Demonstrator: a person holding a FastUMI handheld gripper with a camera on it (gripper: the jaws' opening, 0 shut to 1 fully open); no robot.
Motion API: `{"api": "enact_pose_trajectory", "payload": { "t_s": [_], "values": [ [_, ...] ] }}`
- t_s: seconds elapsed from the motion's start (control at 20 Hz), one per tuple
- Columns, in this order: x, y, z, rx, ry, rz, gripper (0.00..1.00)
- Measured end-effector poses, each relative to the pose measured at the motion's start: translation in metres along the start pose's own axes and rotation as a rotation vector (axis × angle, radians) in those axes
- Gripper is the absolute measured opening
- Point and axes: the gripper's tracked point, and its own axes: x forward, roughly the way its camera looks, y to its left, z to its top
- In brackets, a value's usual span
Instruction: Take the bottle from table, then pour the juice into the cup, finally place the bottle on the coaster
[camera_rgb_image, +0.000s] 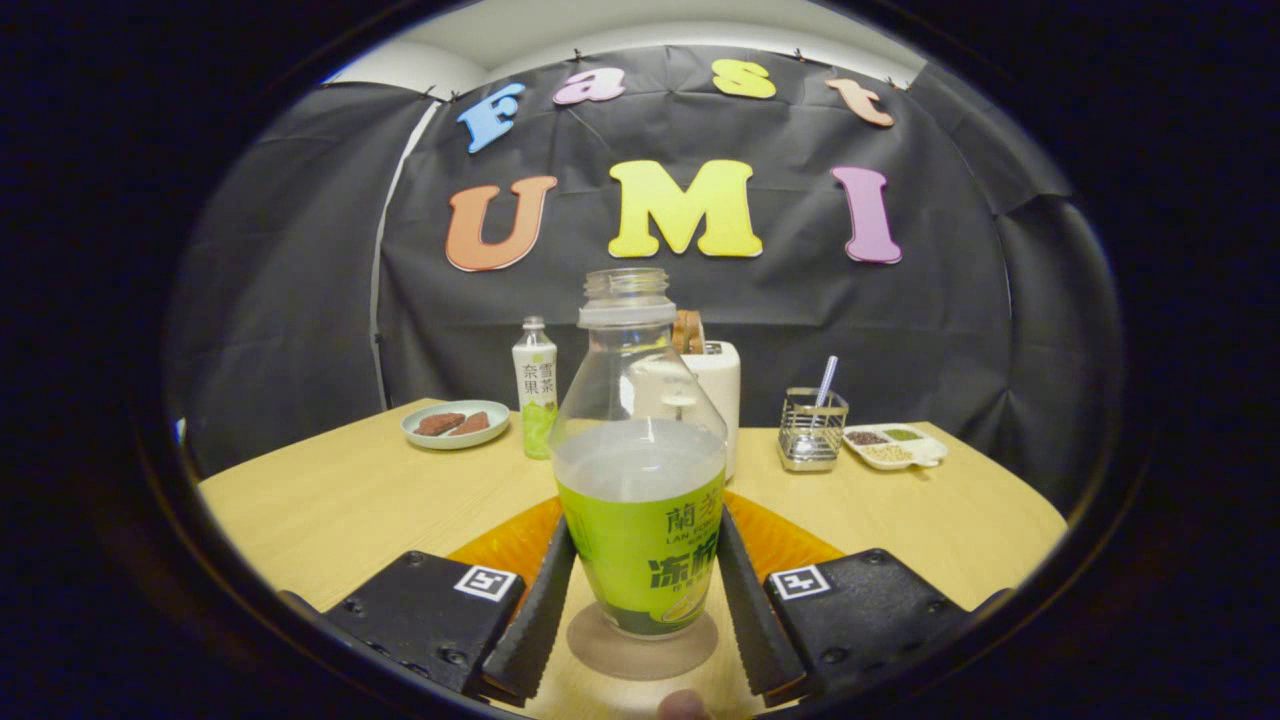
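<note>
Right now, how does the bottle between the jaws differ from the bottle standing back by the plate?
The open bottle has no cap; the far bottle looks capped. The open bottle sits between the gripper jaws, which flank its green label and seem to press on it, over a tan coaster; the far bottle stands free on the table, beside the plate. The far bottle's label is white, not green. Both are upright, clear, partly filled.

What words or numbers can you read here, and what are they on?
Bottle between the gripper's jaws, which press its sides: green label print curved, partly covered, no sure reading.
Second bottle beside the plate: print too small.
Square markers on the gripper: patterns, no words.
</note>
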Motion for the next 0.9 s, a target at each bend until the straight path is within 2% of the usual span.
{"api": "enact_pose_trajectory", "payload": {
  "t_s": [0.8,0.9],
  "values": [
    [0.005,-0.005,-0.014,0.007,0.028,-0.004,0.83],
    [0.004,-0.005,-0.019,0.011,0.037,-0.003,0.92]
  ]
}}
